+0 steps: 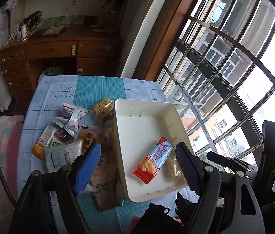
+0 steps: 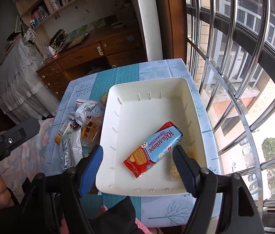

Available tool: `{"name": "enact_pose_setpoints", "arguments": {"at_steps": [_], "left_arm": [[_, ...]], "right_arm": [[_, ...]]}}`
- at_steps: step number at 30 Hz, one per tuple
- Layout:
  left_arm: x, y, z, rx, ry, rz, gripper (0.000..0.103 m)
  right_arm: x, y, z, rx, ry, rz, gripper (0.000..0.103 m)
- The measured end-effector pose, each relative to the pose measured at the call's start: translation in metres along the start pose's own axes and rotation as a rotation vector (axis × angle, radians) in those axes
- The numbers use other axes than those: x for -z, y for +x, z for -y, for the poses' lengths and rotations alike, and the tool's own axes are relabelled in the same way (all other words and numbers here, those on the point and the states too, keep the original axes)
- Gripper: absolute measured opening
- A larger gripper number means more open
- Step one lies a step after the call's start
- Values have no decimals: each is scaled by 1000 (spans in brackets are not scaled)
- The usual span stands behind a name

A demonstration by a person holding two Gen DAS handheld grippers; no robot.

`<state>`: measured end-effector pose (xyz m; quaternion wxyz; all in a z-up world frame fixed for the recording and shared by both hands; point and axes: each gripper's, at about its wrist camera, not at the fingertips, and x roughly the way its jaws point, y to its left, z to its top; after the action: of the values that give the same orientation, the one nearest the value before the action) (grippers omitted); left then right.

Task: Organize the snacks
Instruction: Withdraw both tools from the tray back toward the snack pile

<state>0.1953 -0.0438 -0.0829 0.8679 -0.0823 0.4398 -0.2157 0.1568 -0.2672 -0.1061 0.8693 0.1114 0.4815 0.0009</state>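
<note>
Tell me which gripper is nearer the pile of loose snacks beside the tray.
Left. The left gripper hangs open with its blue finger over the snack pile; the right gripper, also open, hangs over the white tray, with the pile to its left.

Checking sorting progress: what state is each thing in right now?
White bin: upright, mostly bare.
Biscuit pack: sealed, flat inside the bin.
Small clear packet: in the bin, beside the biscuit pack.
Snack pile: unsorted, on the table left of the bin.
Left gripper: open, holding nothing.
Right gripper: open, holding nothing.
</note>
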Motion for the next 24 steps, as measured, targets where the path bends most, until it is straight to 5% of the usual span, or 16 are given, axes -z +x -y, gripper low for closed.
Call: {"name": "enact_pose_setpoints", "arguments": {"at_steps": [24], "left_arm": [[33, -2, -108, -53, 93, -293, 79]], "right_arm": [[78, 37, -67, -31, 349, -92, 74]]}}
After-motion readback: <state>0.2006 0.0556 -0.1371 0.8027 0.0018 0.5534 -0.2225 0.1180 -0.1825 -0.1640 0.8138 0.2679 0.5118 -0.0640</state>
